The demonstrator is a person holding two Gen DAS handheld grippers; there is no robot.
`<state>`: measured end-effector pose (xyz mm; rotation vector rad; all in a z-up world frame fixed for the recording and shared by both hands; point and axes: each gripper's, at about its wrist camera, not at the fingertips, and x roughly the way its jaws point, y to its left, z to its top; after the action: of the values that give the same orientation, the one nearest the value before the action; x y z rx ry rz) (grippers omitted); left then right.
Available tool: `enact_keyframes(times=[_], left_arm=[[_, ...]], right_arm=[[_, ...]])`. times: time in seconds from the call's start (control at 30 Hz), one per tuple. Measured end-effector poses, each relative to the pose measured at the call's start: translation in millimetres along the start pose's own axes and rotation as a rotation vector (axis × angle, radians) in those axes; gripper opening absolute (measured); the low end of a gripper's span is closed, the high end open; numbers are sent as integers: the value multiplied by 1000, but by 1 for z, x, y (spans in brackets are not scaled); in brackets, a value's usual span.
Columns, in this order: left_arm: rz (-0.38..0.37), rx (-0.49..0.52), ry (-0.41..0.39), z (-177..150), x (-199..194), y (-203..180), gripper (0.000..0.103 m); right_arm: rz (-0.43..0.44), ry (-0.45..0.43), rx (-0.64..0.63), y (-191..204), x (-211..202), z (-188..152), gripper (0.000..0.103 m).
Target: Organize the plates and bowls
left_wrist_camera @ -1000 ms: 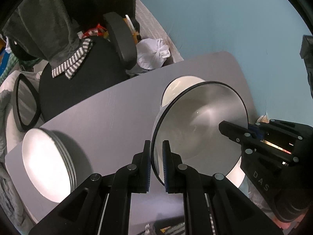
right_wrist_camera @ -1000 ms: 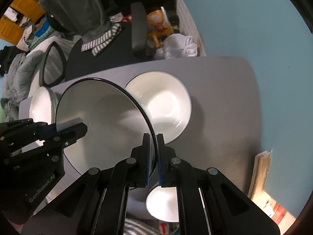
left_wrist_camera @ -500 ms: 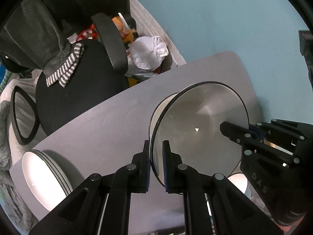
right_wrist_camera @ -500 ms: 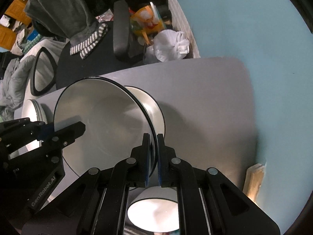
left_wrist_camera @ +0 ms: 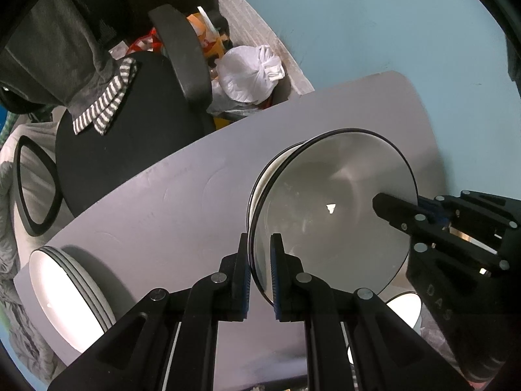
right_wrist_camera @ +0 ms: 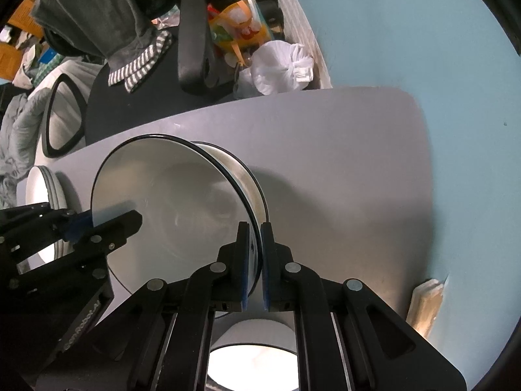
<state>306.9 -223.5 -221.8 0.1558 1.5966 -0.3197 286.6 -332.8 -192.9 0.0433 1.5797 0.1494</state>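
Note:
A large white bowl with a black rim (left_wrist_camera: 329,215) (right_wrist_camera: 169,202) is held by both grippers. My left gripper (left_wrist_camera: 260,270) is shut on its left rim and my right gripper (right_wrist_camera: 255,260) is shut on its right rim. It sits down inside a second like bowl (left_wrist_camera: 280,163) (right_wrist_camera: 241,169) on the grey table (left_wrist_camera: 169,208) (right_wrist_camera: 325,150), almost nested. A stack of white plates (left_wrist_camera: 62,299) (right_wrist_camera: 42,189) stands at the table's left end. A smaller white bowl (right_wrist_camera: 252,365) (left_wrist_camera: 402,306) sits near the front edge.
A black office chair (left_wrist_camera: 136,123) (right_wrist_camera: 192,45) with grey clothing stands behind the table. A white tied bag (left_wrist_camera: 247,75) (right_wrist_camera: 280,68) and clutter lie by the blue wall (left_wrist_camera: 374,26). A pale object (right_wrist_camera: 426,303) lies off the table's right edge.
The held bowl has come down over the second bowl and now covers it almost fully. Both grippers keep their hold on the rim.

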Motion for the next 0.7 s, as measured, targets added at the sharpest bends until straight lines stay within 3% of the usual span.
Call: enact_keyframes(times=[0.33, 0.5, 0.57, 0.6, 0.7], left_arm=[[17, -1, -7, 1, 1, 3, 11], [24, -9, -23, -1, -3, 8, 21], [40, -13, -38, -3, -6, 9, 32], [42, -16, -44, -3, -7, 10, 34], [35, -30, -45, -6, -10, 13, 35]], right_arm=[[-19, -2, -8, 2, 2, 2, 14], [-51, -17, -19, 4, 0, 3, 15], [-52, -22, -19, 5, -1, 3, 21], [-55, -24, -17, 5, -2, 3, 27], [-67, -35, -8, 5, -3, 2, 30]])
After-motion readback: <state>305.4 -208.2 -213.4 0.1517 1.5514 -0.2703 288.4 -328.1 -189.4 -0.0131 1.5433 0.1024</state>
